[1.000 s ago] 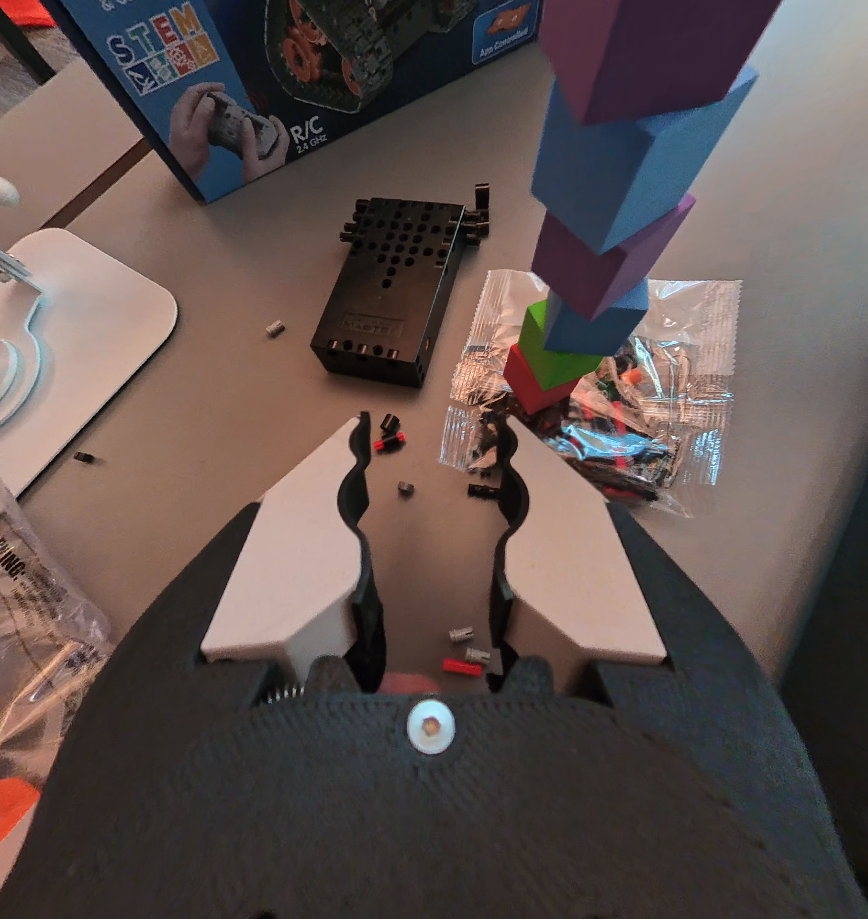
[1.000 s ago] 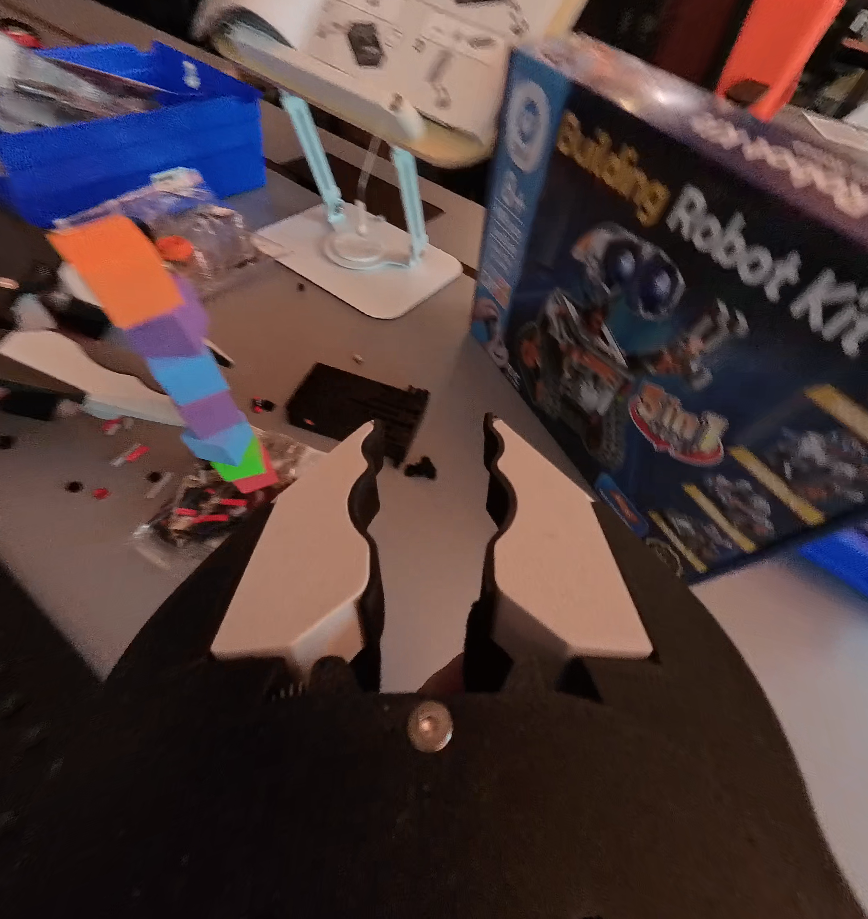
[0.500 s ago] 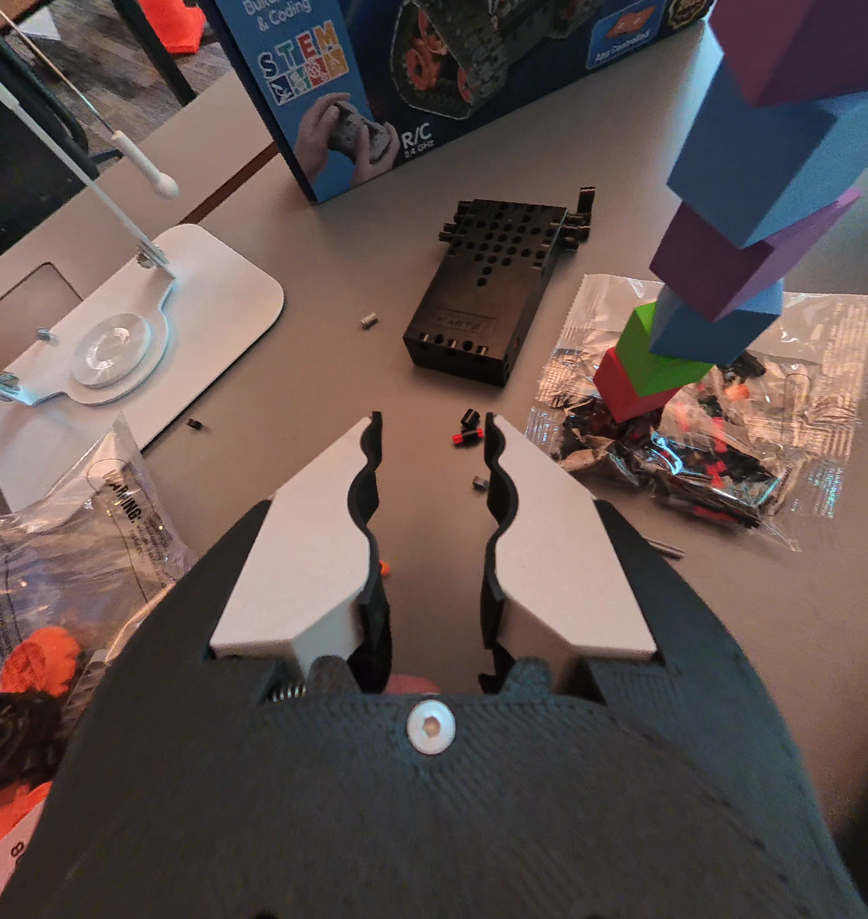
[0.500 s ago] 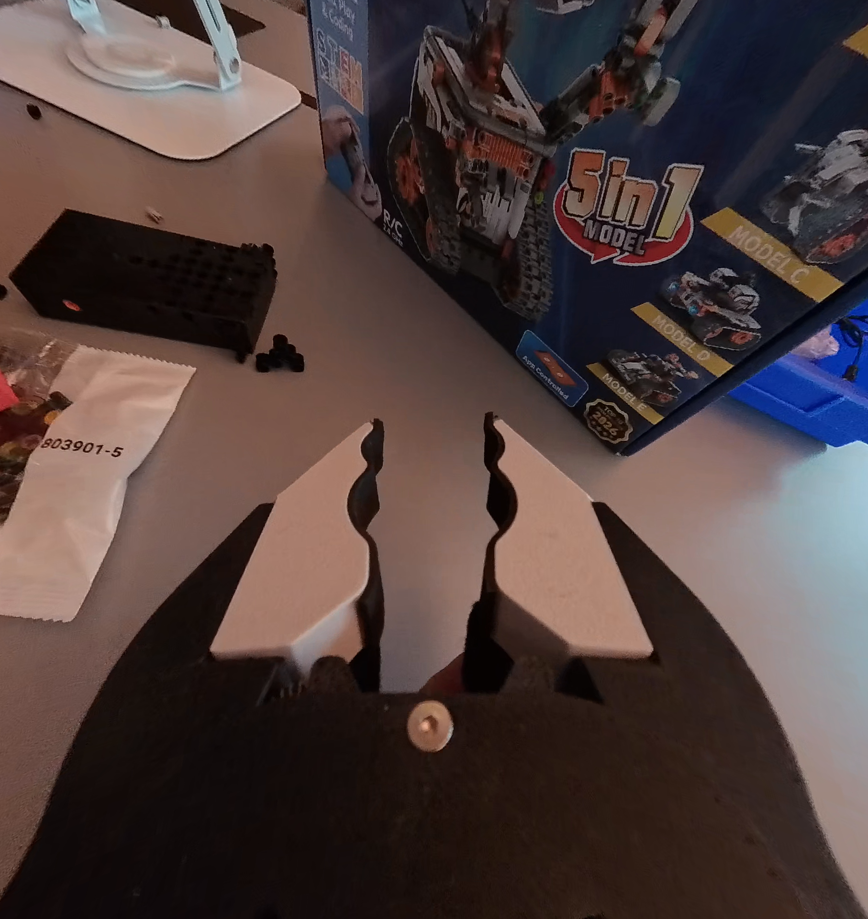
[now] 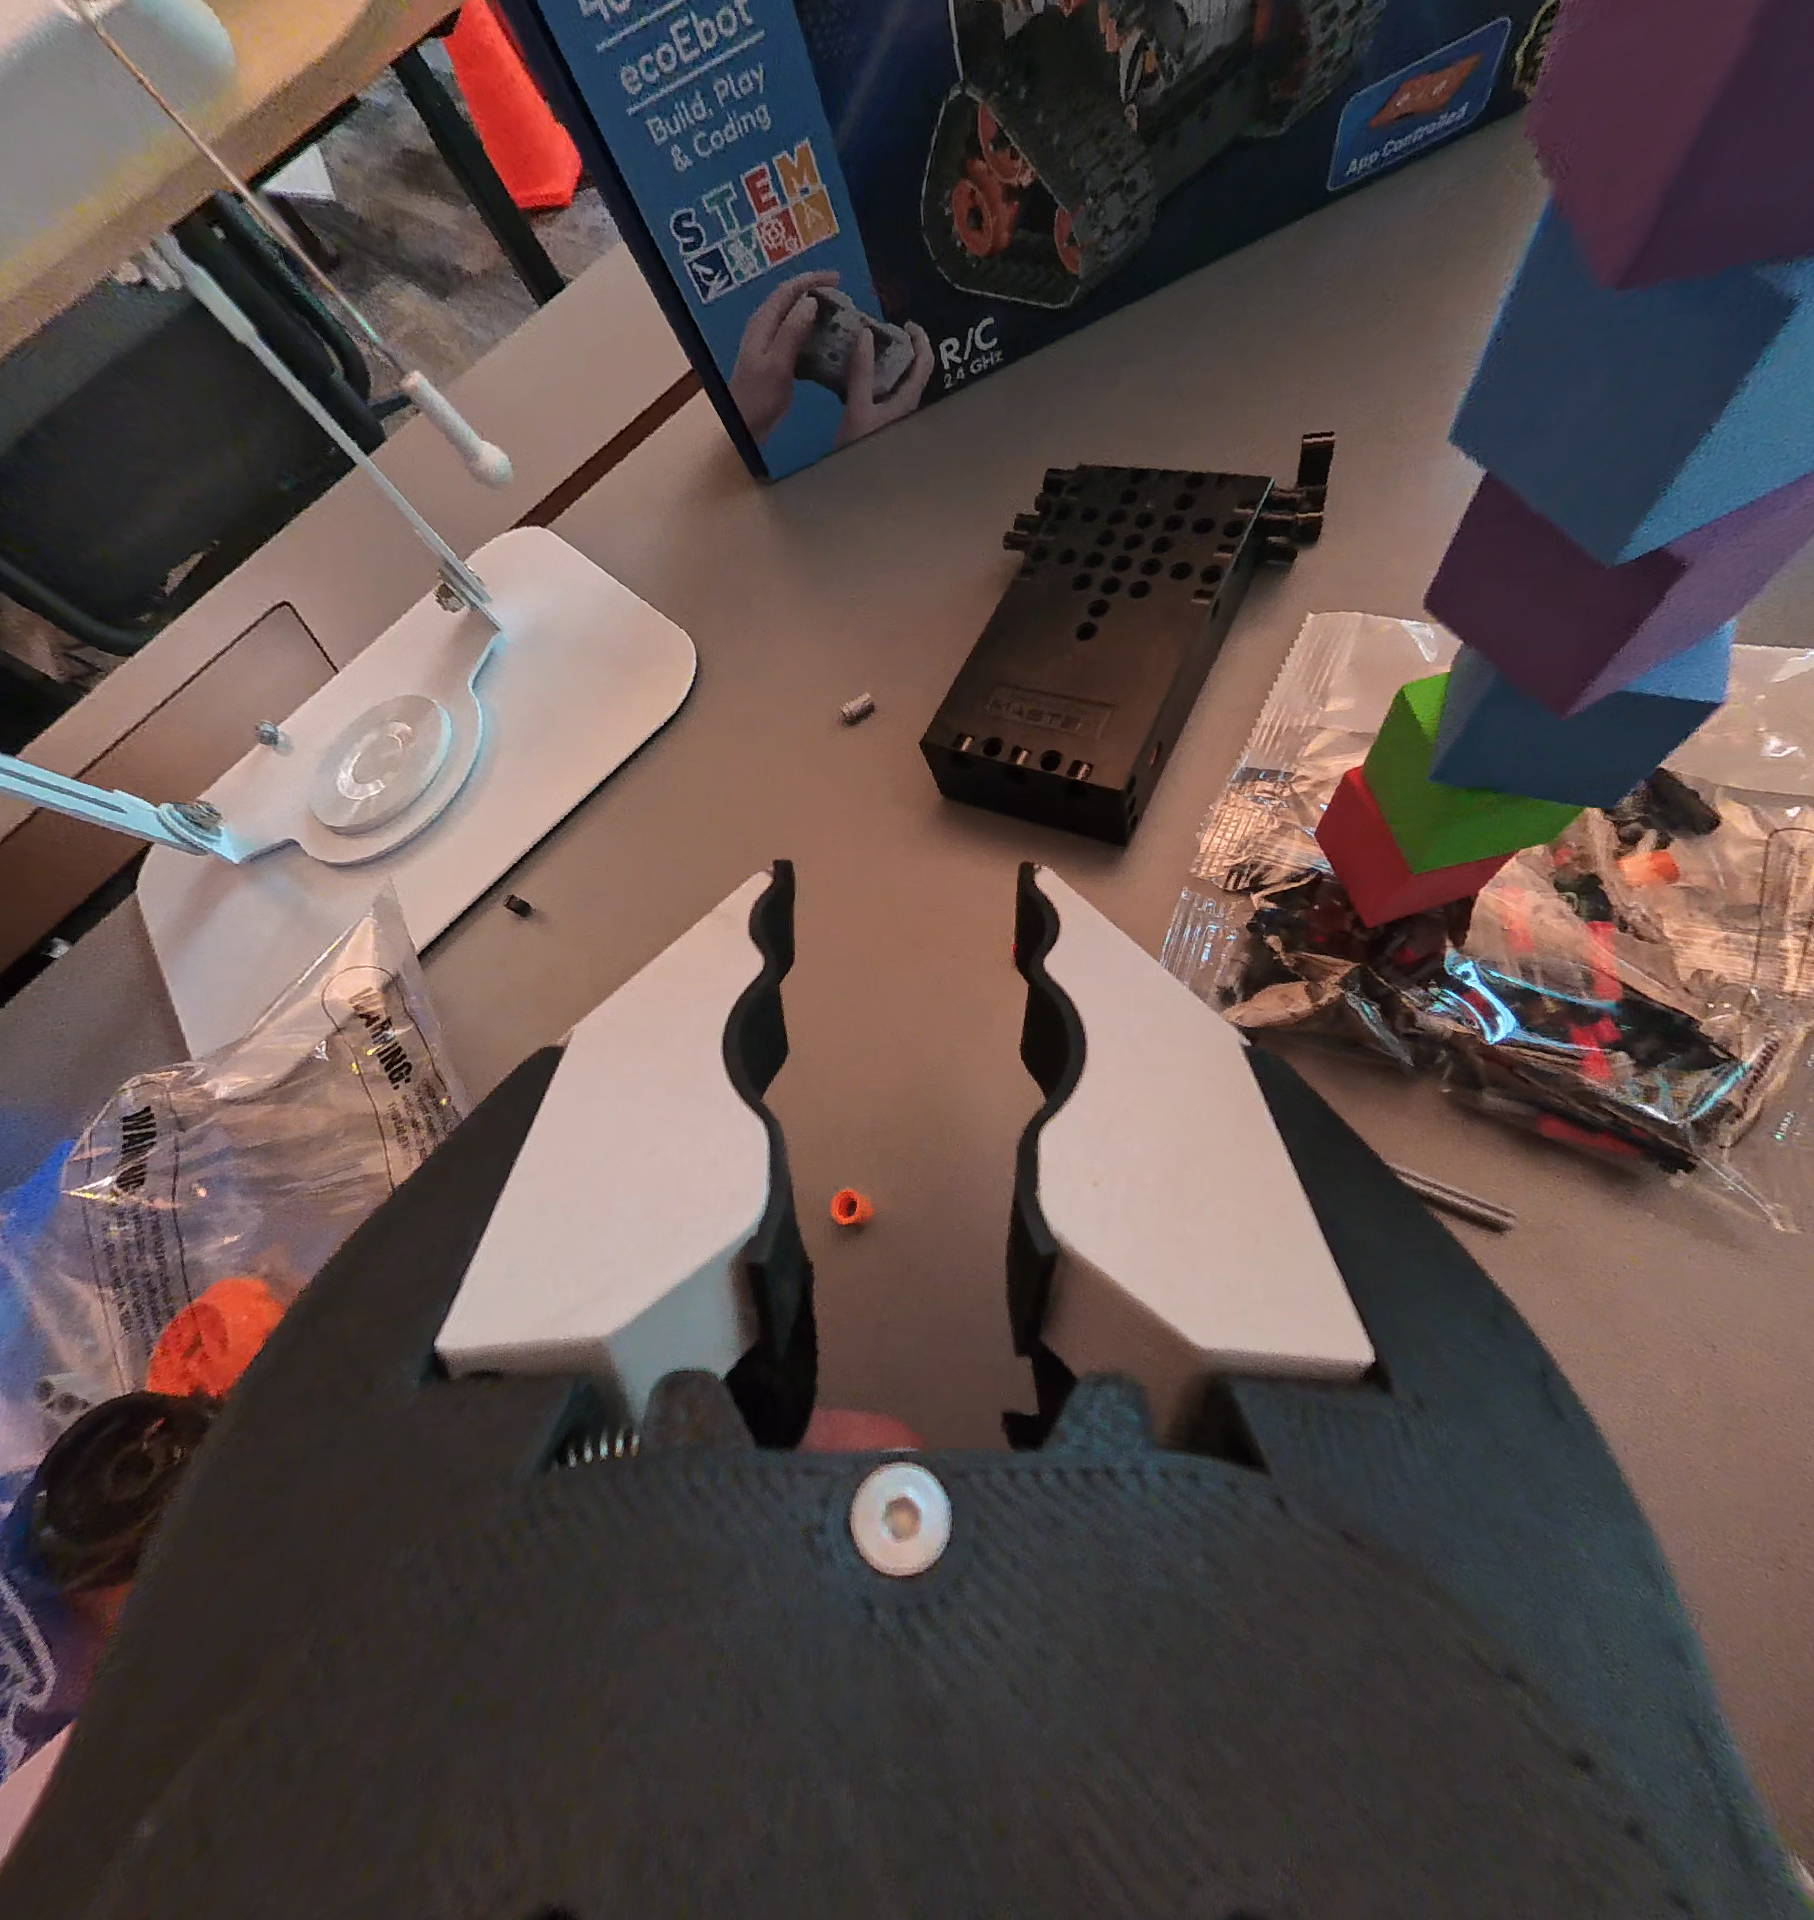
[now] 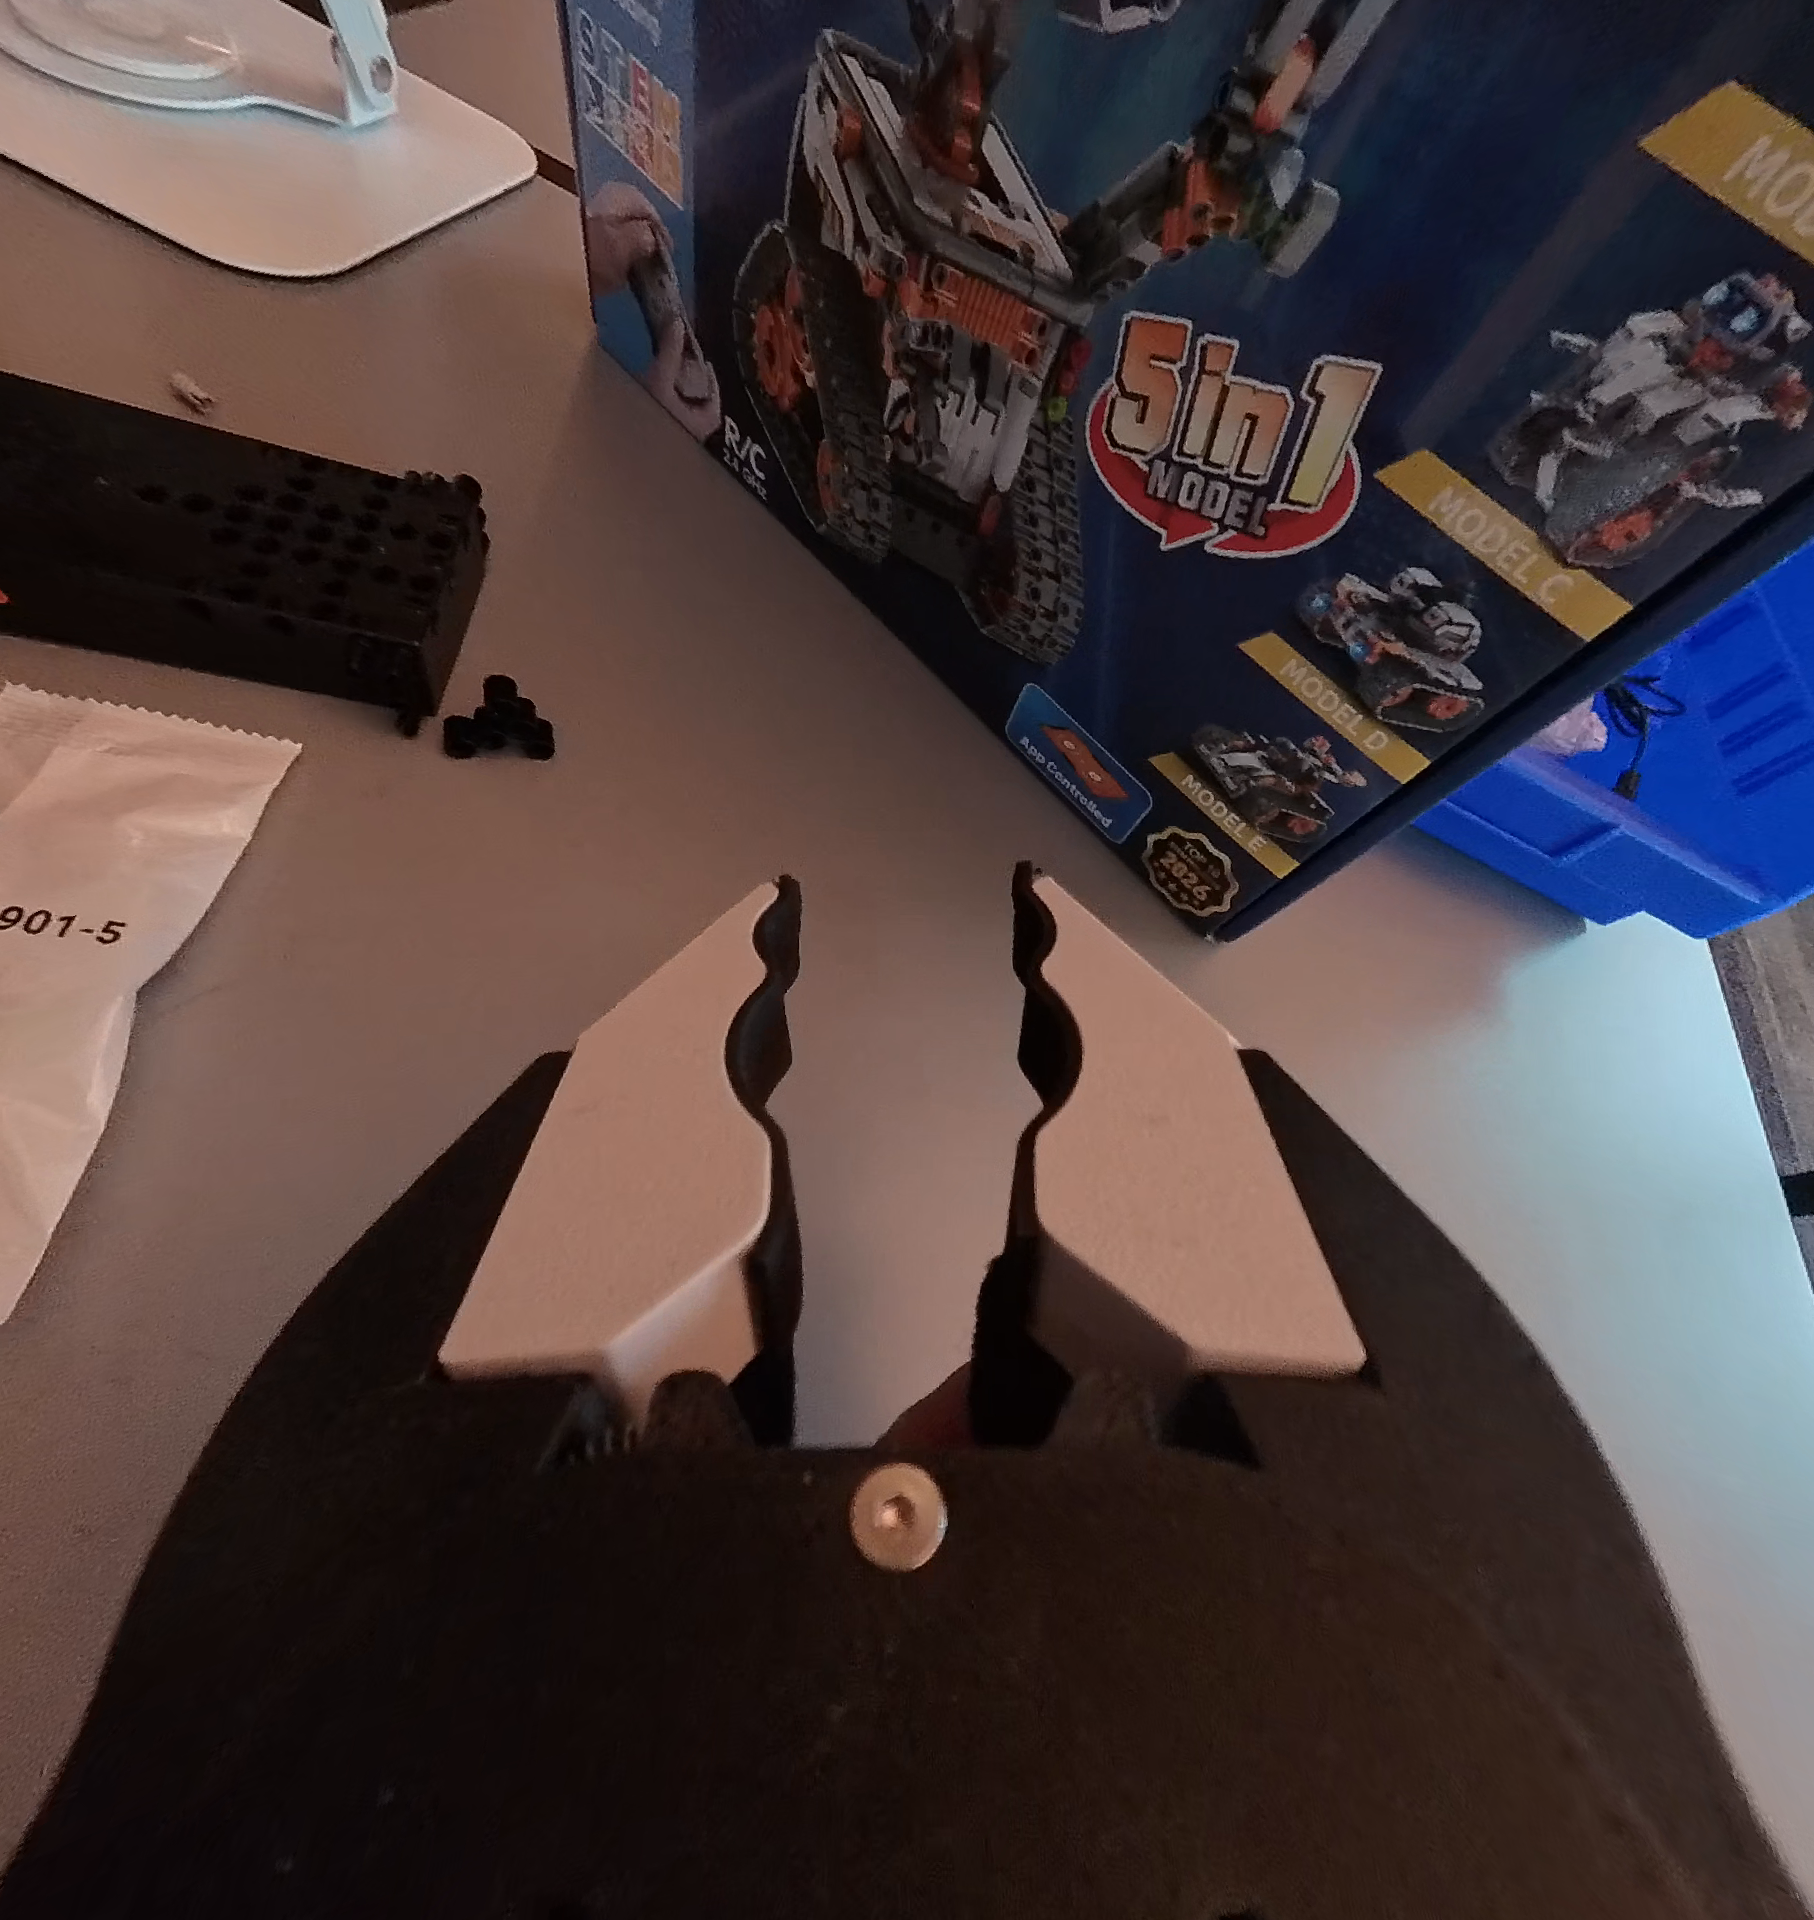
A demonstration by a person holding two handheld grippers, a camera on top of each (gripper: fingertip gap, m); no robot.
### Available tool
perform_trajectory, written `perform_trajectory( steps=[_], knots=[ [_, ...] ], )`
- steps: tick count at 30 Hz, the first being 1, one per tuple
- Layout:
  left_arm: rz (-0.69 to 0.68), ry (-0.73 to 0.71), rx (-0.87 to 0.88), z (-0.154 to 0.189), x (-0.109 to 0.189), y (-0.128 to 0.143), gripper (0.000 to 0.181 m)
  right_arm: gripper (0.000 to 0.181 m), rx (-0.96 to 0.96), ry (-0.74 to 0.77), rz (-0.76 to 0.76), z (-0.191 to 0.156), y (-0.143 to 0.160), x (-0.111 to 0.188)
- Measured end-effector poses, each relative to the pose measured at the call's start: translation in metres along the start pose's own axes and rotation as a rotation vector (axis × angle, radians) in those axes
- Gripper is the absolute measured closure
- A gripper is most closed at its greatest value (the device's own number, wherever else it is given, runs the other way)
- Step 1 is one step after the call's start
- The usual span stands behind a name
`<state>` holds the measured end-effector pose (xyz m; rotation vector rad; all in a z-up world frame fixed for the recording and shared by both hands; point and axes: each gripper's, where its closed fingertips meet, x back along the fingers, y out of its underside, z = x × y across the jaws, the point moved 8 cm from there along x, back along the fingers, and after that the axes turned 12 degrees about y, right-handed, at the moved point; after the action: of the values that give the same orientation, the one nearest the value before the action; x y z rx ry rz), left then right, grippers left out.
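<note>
My left gripper (image 5: pixel 903 883) is open and empty above the grey table (image 5: pixel 778 582). A small orange ring (image 5: pixel 851 1205) lies on the table between its fingers. A black perforated block (image 5: pixel 1100 644) lies ahead of it. A tilted tower of red, green, blue and purple foam cubes (image 5: pixel 1568 665) stands at the right on a clear bag of small parts (image 5: pixel 1505 997). My right gripper (image 6: pixel 903 883) is open and empty over bare table. The black block (image 6: pixel 217 540) and a cluster of small black pieces (image 6: pixel 498 722) lie to its left.
A blue robot kit box stands at the back (image 5: pixel 986 197) (image 6: pixel 1194 416). A white stand base (image 5: pixel 446 727) and clear bags of parts (image 5: pixel 155 1247) are at the left. A white bag (image 6: pixel 61 935) lies left of the right gripper. A blue bin (image 6: pixel 1713 769) sits behind the box. Tip to tip, the grippers are about 30 centimetres apart. The right gripper is farther from the black perforated block (image 5: pixel 1100 644), some 20 centimetres, than the left, some 9 centimetres. It is also in sight in the right wrist view (image 6: pixel 117 502).
My left gripper has pulled back and to the left, so the stand base and bags come into view. My right gripper swung right and down toward the table by the box. Both stay open.
</note>
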<state>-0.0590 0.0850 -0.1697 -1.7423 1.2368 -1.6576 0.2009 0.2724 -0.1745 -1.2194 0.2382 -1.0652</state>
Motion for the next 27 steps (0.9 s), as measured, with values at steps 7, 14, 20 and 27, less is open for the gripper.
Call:
perform_trajectory(
  steps=[7,14,20,27],
  knots=[
    [-0.056,0.055,-0.037,0.017,-0.014,-0.001,0.144,0.142,-0.032,0.004,-0.038,0.005,0.005,-0.002],
    [-0.137,0.089,-0.08,0.041,-0.037,-0.008,0.143,0.142,-0.047,0.002,-0.064,0.007,0.008,-0.004],
    [-0.17,0.081,-0.067,0.059,-0.055,-0.021,0.144,0.143,-0.067,0.011,-0.092,0.009,0.011,-0.004],
    [-0.174,0.06,-0.06,0.065,-0.065,-0.03,0.143,0.145,-0.126,0.04,-0.133,0.022,0.019,-0.004]
  ],
)
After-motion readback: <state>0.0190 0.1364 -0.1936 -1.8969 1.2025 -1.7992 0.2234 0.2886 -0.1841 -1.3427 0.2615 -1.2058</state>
